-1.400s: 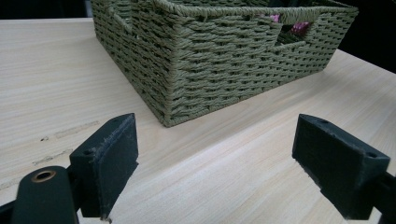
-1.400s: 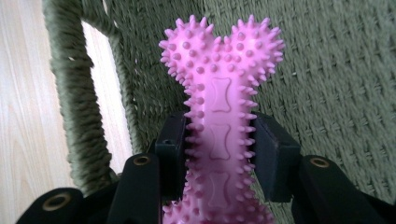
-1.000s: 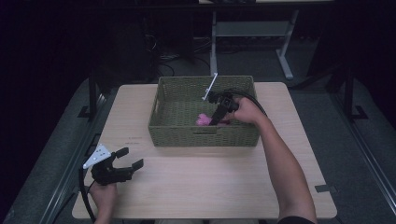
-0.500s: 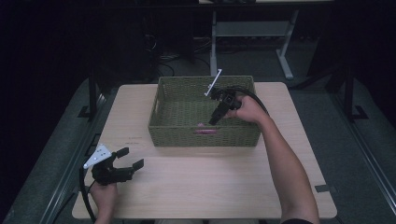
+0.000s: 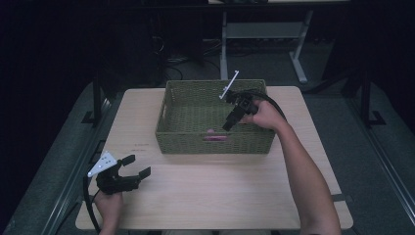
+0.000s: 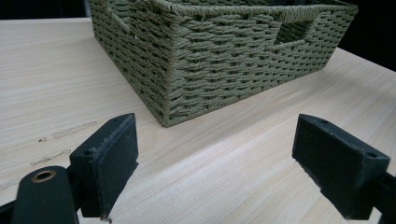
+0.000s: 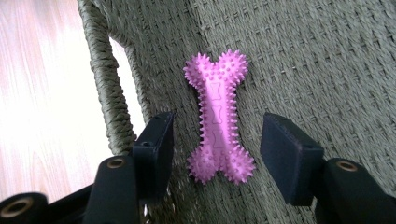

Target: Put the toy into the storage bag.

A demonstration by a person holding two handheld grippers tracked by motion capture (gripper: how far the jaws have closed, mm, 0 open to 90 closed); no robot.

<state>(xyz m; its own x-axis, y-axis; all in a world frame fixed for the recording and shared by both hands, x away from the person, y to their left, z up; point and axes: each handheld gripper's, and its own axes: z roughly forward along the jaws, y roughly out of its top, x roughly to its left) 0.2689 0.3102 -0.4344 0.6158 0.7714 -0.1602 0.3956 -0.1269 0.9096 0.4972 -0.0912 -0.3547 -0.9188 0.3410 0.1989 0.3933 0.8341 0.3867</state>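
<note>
A pink spiky bone toy (image 7: pixel 218 116) lies on the floor of the green woven basket (image 5: pixel 186 142), close to its front wall and handle slot; from the high view the toy (image 5: pixel 211 131) peeks over that wall. My right gripper (image 5: pixel 228 125) reaches down into the basket. Its jaws have just been opening. In the right gripper view the gripper (image 7: pixel 215 154) straddles the toy, with a gap on each side. My left gripper (image 5: pixel 137 165) rests open and empty at the table's front left. In the left gripper view the gripper (image 6: pixel 215 163) faces a corner of the basket (image 6: pixel 224 56).
The basket stands at the back middle of a light wooden table (image 5: pixel 225 196). A metal desk frame (image 5: pixel 264 34) stands on the dark floor behind. A cable loops from the right gripper over the basket's right rim.
The right gripper went down into the basket with the pink bone and let it go. The bone now lies on the basket floor. The left gripper has kept still.
</note>
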